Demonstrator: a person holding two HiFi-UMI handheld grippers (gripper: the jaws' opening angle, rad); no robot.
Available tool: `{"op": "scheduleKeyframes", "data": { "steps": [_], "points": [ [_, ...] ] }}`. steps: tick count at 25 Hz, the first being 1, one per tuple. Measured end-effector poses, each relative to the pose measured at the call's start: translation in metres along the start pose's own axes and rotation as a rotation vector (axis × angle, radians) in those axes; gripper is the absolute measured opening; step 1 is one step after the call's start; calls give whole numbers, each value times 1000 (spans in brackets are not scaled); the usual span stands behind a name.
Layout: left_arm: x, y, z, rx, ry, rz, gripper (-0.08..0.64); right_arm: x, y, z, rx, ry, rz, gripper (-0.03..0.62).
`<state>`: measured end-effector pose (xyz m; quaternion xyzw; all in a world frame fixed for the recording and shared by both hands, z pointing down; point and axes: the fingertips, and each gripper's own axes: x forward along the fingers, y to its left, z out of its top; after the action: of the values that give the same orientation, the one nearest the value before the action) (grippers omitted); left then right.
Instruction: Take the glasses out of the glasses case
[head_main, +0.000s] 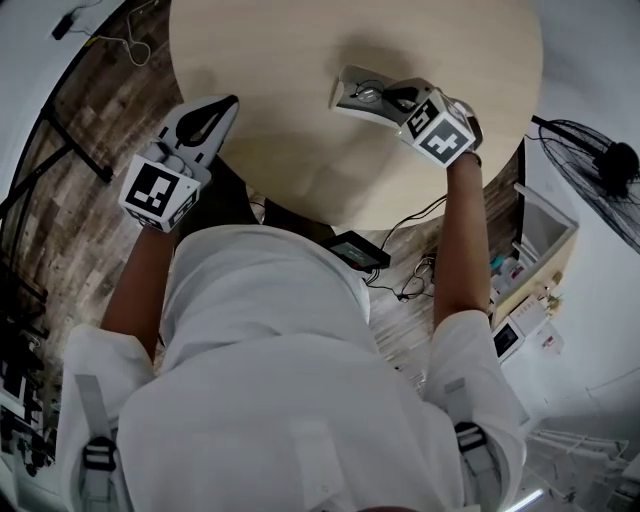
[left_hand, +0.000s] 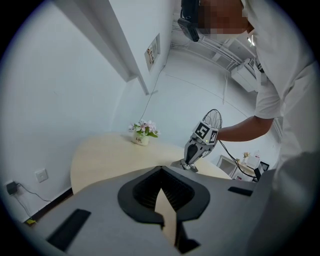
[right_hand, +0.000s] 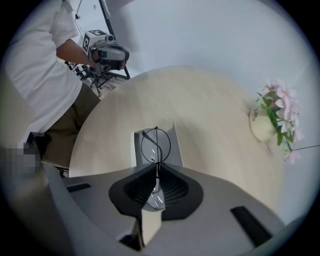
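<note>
An open grey glasses case (head_main: 349, 99) lies on the round pale wooden table (head_main: 290, 50), toward its right side. My right gripper (head_main: 393, 98) stands over the case, shut on thin round wire glasses (right_hand: 156, 144). One lens sticks out past the jaw tips above the case (right_hand: 142, 151); the other lens sits between the jaws. The glasses look lifted a little off the case. My left gripper (head_main: 227, 104) hovers at the table's near-left edge, far from the case, jaws together with nothing in them. From the left gripper view I see the right gripper (left_hand: 192, 161) on the case (left_hand: 179, 163).
A small white pot of pink flowers (right_hand: 272, 120) stands at the table's far side, also in the left gripper view as the flower pot (left_hand: 141, 135). A floor fan (head_main: 603, 168) and a white cabinet (head_main: 540, 245) stand right of the table. Cables (head_main: 415, 275) lie on the floor.
</note>
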<state>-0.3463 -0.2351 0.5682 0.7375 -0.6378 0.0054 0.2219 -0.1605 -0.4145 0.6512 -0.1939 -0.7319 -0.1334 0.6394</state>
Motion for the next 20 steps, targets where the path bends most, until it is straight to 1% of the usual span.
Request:
{"op": "scheduleKeyframes", "data": {
  "steps": [4, 6, 9, 12, 14, 16, 18, 20],
  "points": [
    [-9, 9, 26, 55, -26, -53, 14, -41, -3, 24, 43, -81, -131, 35],
    [-11, 6, 40, 75, -38, -85, 14, -69, 1, 36, 79, -150, -188, 35],
    [-10, -2, 63, 108, -56, -135, 14, -123, 7, 59, 178, -332, -281, 35],
    [-11, -8, 91, 151, -88, -189, 14, -181, 16, 74, 288, -528, -413, 34],
    [-12, -16, 109, 180, -111, -220, 14, -220, 25, 77, 360, -674, -496, 34],
    [-11, -28, 127, 202, -132, -243, 14, -259, 38, 76, 423, -824, -562, 34],
    [-12, -45, 143, 222, -155, -262, 14, -297, 55, 72, 451, -949, -622, 34],
    [-15, -65, 159, 245, -180, -279, 14, -332, 77, 64, 466, -1049, -694, 34]
  ]
}}
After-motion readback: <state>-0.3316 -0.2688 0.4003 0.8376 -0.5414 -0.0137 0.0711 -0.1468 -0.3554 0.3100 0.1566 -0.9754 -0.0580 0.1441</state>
